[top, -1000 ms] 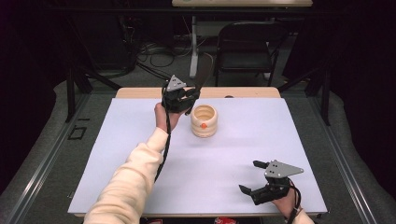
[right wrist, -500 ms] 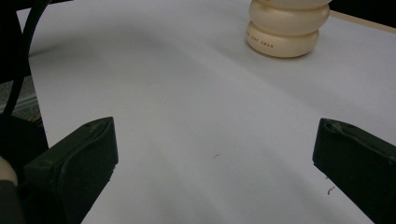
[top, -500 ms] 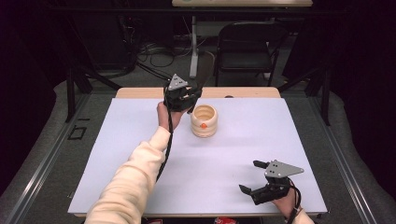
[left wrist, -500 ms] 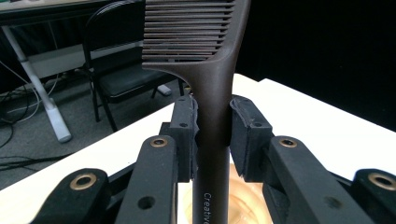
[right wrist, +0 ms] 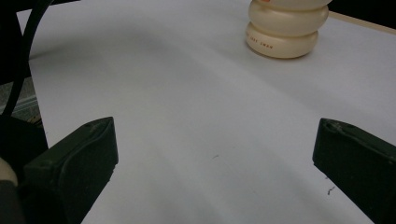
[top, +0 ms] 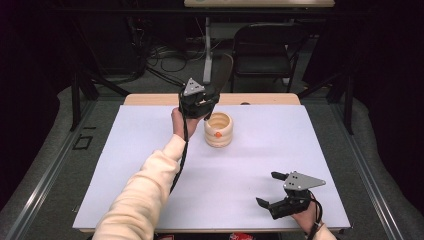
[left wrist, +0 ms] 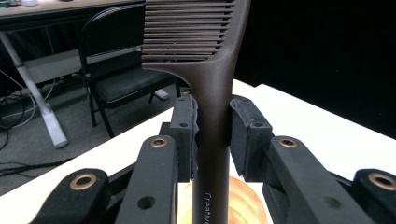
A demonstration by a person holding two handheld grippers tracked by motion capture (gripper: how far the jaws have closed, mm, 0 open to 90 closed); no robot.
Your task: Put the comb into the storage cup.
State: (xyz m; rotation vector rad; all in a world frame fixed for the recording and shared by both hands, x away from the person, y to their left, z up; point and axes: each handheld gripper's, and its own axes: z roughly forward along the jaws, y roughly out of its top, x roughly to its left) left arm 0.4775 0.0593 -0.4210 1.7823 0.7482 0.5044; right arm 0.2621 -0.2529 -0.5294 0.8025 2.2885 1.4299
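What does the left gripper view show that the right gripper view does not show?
The left gripper view shows a brown comb clamped by its handle between the left gripper pads, teeth up, and a black chair behind the table. The right gripper view shows the right gripper, jaws wide apart with nothing between them. Both views show the cream ribbed holder and the white table.

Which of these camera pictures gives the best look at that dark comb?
The left gripper view: the comb stands upright and close, its teeth and handle sharp, clamped between the left gripper. In the high view it is only a thin dark sliver above that gripper, beside the cream holder.
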